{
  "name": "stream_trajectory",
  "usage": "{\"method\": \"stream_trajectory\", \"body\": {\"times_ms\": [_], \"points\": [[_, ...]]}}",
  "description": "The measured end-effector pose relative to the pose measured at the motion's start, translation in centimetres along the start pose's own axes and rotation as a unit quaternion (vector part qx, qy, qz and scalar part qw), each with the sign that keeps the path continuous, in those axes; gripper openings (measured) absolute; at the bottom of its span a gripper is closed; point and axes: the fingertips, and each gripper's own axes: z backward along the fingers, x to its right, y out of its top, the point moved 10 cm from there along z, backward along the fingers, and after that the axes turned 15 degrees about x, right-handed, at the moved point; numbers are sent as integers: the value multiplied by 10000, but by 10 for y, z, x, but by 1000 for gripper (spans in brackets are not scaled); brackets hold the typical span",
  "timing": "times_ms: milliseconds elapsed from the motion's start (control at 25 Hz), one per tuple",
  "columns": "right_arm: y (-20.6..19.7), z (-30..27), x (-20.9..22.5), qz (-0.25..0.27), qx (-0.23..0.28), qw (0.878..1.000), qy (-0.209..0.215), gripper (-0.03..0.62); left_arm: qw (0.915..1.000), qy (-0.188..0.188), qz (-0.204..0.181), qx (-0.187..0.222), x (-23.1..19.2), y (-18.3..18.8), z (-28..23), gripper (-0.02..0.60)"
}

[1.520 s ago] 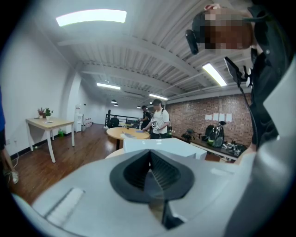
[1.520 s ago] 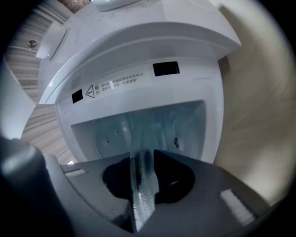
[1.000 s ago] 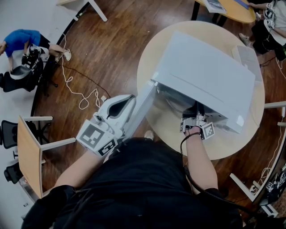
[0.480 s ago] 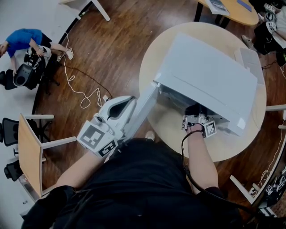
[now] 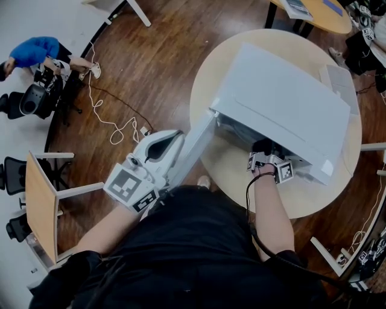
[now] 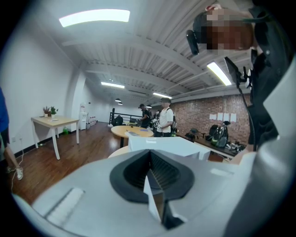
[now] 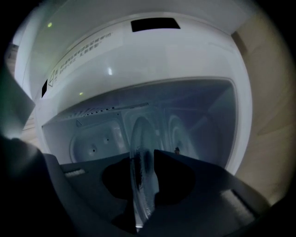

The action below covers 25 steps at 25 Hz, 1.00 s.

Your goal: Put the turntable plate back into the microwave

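The white microwave (image 5: 283, 102) stands on a round wooden table (image 5: 224, 162) with its door (image 5: 194, 146) swung open toward me. My left gripper (image 5: 180, 141) is shut on the door's thin white edge (image 6: 151, 194), which shows between its jaws. My right gripper (image 5: 265, 148) reaches into the cavity mouth, its tips hidden under the microwave's top. In the right gripper view the clear glass turntable plate (image 7: 141, 155) stands on edge, clamped between the dark jaws of the right gripper (image 7: 141, 185). Beyond it lies the pale cavity (image 7: 97, 139).
A small wooden desk (image 5: 39, 205) and office chairs stand at the left. A white cable (image 5: 105, 121) trails over the wood floor, and a person in blue (image 5: 33, 51) crouches at the far left. Another table (image 5: 313, 15) is beyond the microwave. People stand far off (image 6: 162, 121).
My right hand has edged a little deeper into the microwave opening with the plate. The left gripper and the door have stayed where they were.
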Motion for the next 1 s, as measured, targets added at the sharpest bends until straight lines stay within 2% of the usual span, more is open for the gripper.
{"method": "stream_trajectory", "body": {"times_ms": [160, 680, 1000], "points": [[-1, -2, 1, 22, 32, 10000, -45, 54, 9999, -66, -103, -48, 2, 0, -1, -3], [-3, -10, 6, 100, 89, 9999, -100, 57, 9999, 15, -32, -127, -3, -2, -5, -3], [2, -10, 19, 210, 325, 9992, -127, 58, 9999, 40, 6, -160, -5, -3, -5, -3]]}}
